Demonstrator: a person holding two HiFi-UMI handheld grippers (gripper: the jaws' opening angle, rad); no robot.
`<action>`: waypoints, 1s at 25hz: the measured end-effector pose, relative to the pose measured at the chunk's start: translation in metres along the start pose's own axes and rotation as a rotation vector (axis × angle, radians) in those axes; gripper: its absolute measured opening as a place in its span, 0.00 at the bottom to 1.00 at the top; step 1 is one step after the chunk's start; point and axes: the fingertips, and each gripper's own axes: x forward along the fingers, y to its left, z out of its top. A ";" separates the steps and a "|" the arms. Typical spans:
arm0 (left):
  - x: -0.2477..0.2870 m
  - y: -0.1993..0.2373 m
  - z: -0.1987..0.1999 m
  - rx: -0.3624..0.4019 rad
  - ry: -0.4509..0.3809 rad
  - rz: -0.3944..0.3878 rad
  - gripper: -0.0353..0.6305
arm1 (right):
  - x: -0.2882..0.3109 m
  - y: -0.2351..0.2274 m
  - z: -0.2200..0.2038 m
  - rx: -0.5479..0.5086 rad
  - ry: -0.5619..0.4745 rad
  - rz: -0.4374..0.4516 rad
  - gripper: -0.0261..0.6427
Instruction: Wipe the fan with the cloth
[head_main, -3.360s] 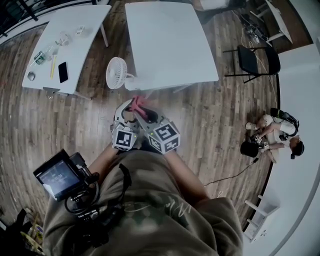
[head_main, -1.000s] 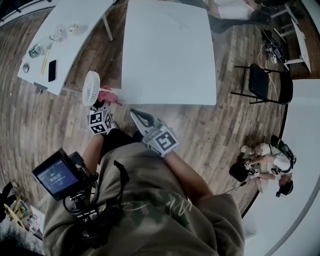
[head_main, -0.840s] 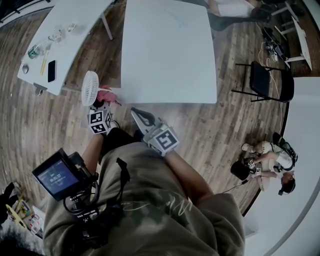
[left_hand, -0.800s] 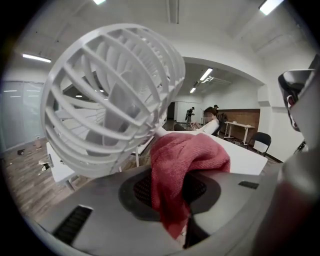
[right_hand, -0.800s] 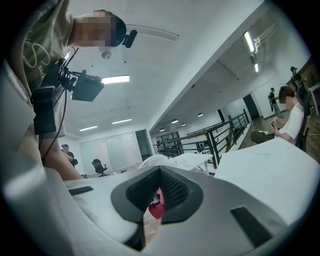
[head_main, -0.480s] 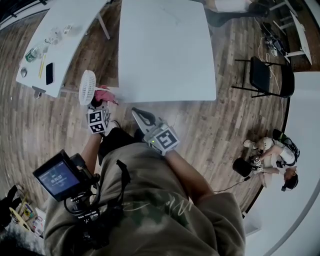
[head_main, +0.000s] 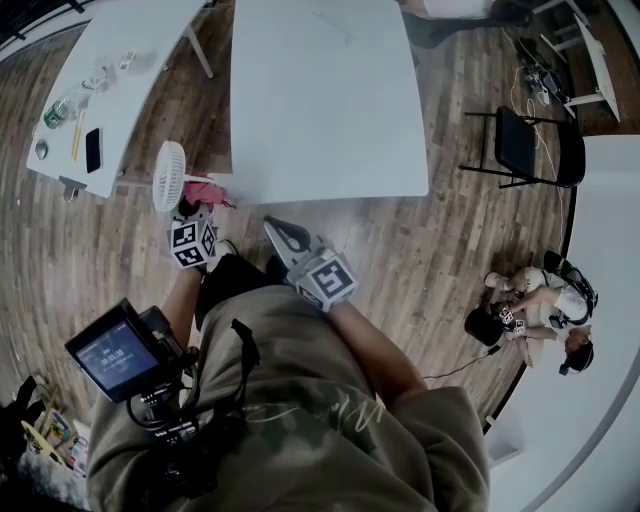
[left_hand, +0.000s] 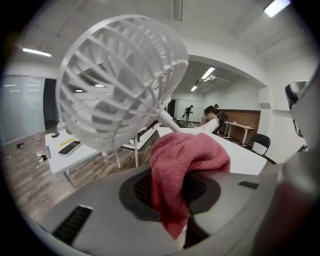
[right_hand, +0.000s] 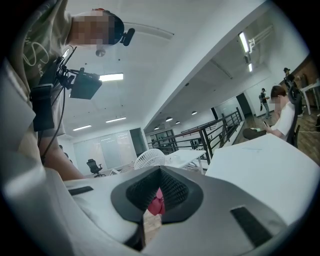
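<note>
A small white fan (head_main: 167, 176) stands at the near left corner of the big white table (head_main: 330, 100), its round grille close in front of my left gripper (left_hand: 172, 192) in the left gripper view (left_hand: 120, 85). That gripper is shut on the red cloth (left_hand: 186, 162), which bunches up over the jaws just below the grille. From the head view the cloth (head_main: 205, 190) sits right beside the fan, with the left gripper (head_main: 192, 222) behind it. My right gripper (head_main: 272, 228) hangs apart to the right, shut and empty; past its jaws (right_hand: 159, 197) a red sliver and the fan (right_hand: 150, 159) show far off.
A second white table (head_main: 130, 70) at the left carries a phone (head_main: 92, 150) and small items. A black chair (head_main: 530, 145) stands at the right. People sit on the wooden floor at the right (head_main: 530, 300). A monitor (head_main: 113, 350) hangs at my chest.
Both grippers earlier met at the cloth in front of me. The left one has since carried it up-left to the fan; the right let go. In the last second the hands barely shifted.
</note>
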 end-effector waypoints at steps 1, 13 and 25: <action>-0.001 0.004 -0.003 -0.019 0.011 0.019 0.20 | 0.000 0.000 0.001 0.001 0.001 -0.001 0.04; 0.005 0.041 -0.008 -0.034 0.075 0.181 0.20 | -0.002 0.013 -0.004 -0.013 0.037 0.027 0.04; 0.002 0.008 0.021 -0.041 0.002 0.138 0.20 | -0.007 0.004 -0.003 -0.015 0.014 0.004 0.04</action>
